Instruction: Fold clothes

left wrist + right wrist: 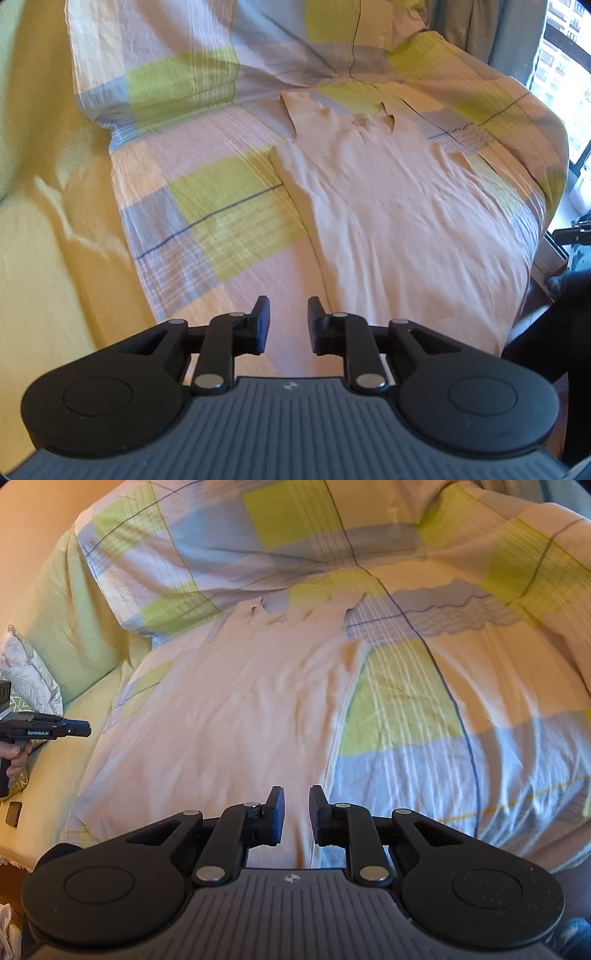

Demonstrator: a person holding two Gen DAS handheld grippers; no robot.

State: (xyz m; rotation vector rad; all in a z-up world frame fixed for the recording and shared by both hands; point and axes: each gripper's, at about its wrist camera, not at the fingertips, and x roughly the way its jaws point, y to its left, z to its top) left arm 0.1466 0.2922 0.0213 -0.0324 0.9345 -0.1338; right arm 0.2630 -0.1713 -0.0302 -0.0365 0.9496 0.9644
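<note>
1. Left gripper (289, 325), jaws apart and empty, hangs beside the shirt's (399, 221) left hem.
2. Right gripper (296, 814), also parted, hovers over its right hem.
3. Shirt lies flat on the quilt (207, 206).

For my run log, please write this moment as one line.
stage: before first fold | shirt: spread flat on checked bedcover | left gripper: open, empty | right gripper: open, empty, above shirt's near edge

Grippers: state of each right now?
Left gripper: open, holding nothing, above the checked bedsheet beside the white shirt.
Right gripper: open, empty, over the shirt's hem.
</note>
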